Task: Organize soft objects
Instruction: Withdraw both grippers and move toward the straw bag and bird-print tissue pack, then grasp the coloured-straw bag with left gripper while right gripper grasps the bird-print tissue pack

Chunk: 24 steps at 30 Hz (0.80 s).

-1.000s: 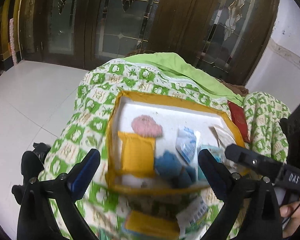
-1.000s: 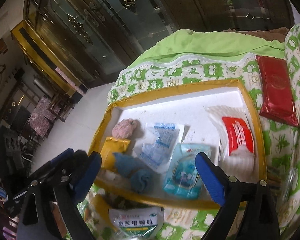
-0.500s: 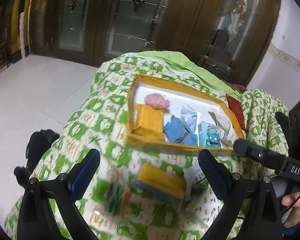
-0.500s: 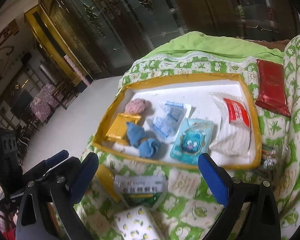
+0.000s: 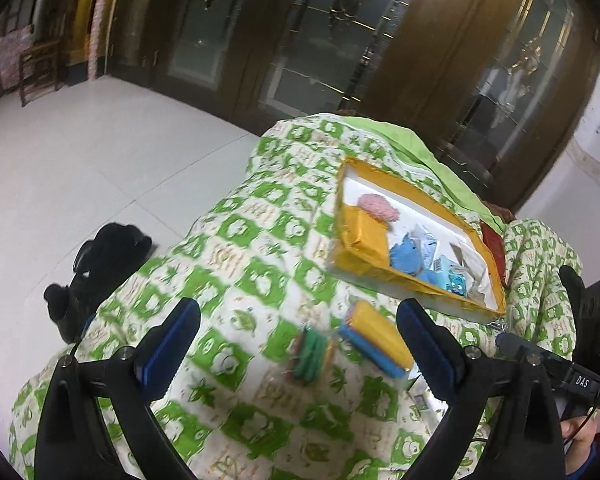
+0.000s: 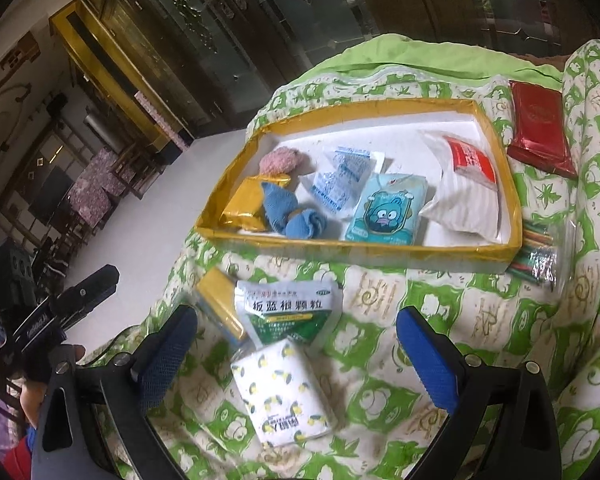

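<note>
A yellow-rimmed white tray (image 6: 476, 250) lies on a green-and-white quilt (image 6: 440, 304). In it are a pink fluffy ball (image 6: 277, 160), a yellow pouch (image 6: 249, 204), blue socks (image 6: 292, 216), clear sachets (image 6: 340, 180), a blue cartoon tissue pack (image 6: 388, 208) and a white-and-red bag (image 6: 466, 188). In front of the tray lie a yellow sponge (image 6: 220, 308), a green-and-white medicine pouch (image 6: 292, 312) and a lemon-print tissue pack (image 6: 284, 392). My right gripper (image 6: 296, 356) is open above that pack. My left gripper (image 5: 300, 344) is open over a green bundle (image 5: 310, 354) and the sponge (image 5: 376, 344), with the tray (image 5: 364, 272) beyond.
A red packet (image 6: 540, 128) lies right of the tray. A clear bag of coloured sticks (image 6: 536, 256) sits at the tray's right front corner. A dark shoe (image 5: 112, 244) lies on the white tile floor to the left. Dark wood-and-glass doors stand behind.
Both grippers have pulled back from the tray and risen. The loose packs in front of the tray have come into view. Both stay open and empty.
</note>
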Each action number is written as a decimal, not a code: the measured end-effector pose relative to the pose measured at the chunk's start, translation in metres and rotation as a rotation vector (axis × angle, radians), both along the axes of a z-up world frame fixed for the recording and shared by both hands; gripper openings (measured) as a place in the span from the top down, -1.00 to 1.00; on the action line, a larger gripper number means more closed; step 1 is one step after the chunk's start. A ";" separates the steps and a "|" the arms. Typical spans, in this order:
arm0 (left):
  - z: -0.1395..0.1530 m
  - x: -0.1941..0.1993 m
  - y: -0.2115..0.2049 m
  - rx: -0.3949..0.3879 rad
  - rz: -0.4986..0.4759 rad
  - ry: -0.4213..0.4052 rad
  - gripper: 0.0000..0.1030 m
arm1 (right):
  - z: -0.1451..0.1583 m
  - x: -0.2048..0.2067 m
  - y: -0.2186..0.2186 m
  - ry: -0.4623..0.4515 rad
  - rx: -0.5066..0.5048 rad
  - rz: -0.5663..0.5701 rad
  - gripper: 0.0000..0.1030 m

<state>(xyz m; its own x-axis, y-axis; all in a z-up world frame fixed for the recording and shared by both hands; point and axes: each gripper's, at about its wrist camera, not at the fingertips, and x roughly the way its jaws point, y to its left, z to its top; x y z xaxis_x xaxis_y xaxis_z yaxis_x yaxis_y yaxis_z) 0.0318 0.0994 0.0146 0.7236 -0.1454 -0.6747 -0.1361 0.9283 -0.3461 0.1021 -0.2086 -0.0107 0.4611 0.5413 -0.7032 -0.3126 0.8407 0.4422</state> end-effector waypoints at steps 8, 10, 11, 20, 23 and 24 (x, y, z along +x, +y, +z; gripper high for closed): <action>-0.015 0.002 -0.025 0.100 -0.090 0.077 -0.91 | -0.010 -0.010 0.008 0.044 -0.027 0.043 -0.97; -0.019 0.004 -0.036 0.146 -0.126 0.095 -0.91 | -0.013 -0.015 0.014 0.055 -0.046 0.070 -0.97; -0.021 0.004 -0.041 0.163 -0.143 0.100 -0.91 | -0.015 -0.018 0.018 0.060 -0.057 0.087 -0.97; -0.039 0.012 -0.044 0.187 -0.147 0.168 -0.91 | -0.028 -0.038 0.050 0.053 -0.195 0.207 -0.96; -0.041 0.013 -0.043 0.176 -0.148 0.172 -0.91 | -0.032 -0.038 0.053 0.063 -0.220 0.210 -0.95; -0.042 0.013 -0.044 0.180 -0.148 0.175 -0.90 | -0.034 -0.037 0.052 0.073 -0.227 0.206 -0.94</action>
<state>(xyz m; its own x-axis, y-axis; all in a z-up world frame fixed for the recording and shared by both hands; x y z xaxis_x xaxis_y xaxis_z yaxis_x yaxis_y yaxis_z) 0.0452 0.0556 -0.0276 0.5737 -0.1074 -0.8120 -0.0375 0.9869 -0.1570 0.0654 -0.1565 -0.0450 0.3022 0.4432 -0.8440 -0.4611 0.8429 0.2775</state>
